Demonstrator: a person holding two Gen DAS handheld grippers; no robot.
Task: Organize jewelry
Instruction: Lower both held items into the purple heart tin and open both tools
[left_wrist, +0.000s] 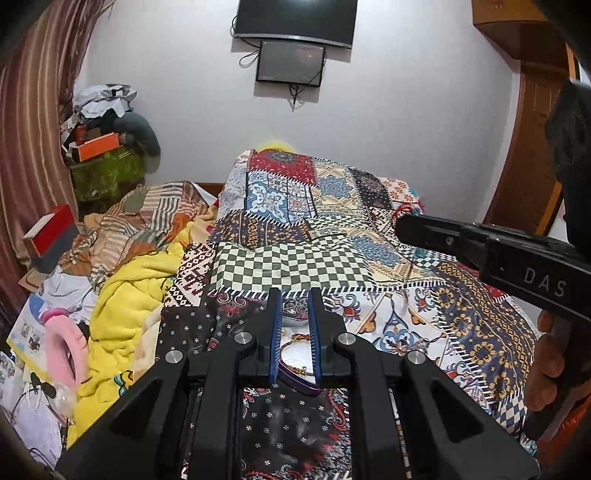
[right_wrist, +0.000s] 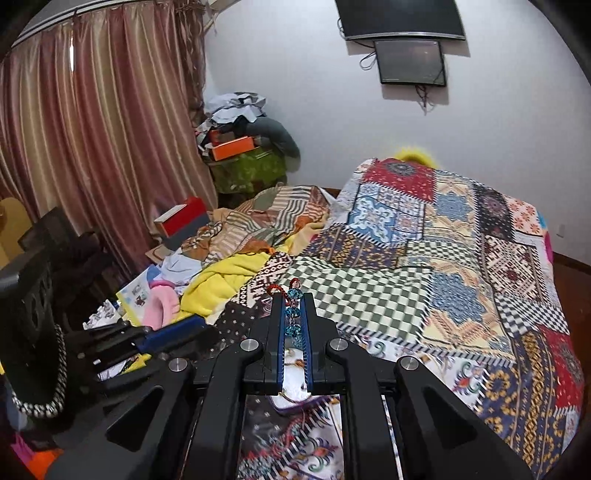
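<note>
My left gripper (left_wrist: 295, 295) is shut on a purple-rimmed jewelry tray (left_wrist: 300, 387) low over the patchwork bedspread (left_wrist: 288, 266). On the tray's white lining lie a gold chain (left_wrist: 300, 337) and a silver piece (left_wrist: 293, 307). My right gripper (right_wrist: 293, 295) is shut on a string of blue crystal beads (right_wrist: 291, 312) on a red cord (right_wrist: 275, 290), and the tray (right_wrist: 291, 400) shows beneath it. In the left wrist view the right gripper (left_wrist: 400, 221) reaches in from the right, with a hand (left_wrist: 546, 354) on its grip. The left gripper (right_wrist: 173, 332) lies at the left of the right wrist view.
A crumpled yellow blanket (left_wrist: 125, 295) and a pink item (left_wrist: 70, 343) lie left of the bedspread. A red and grey box (left_wrist: 51, 236) sits by the curtain (right_wrist: 92, 147). A clutter pile with an orange box (left_wrist: 98, 146) fills the far corner. A wooden door (left_wrist: 532, 147) stands at right.
</note>
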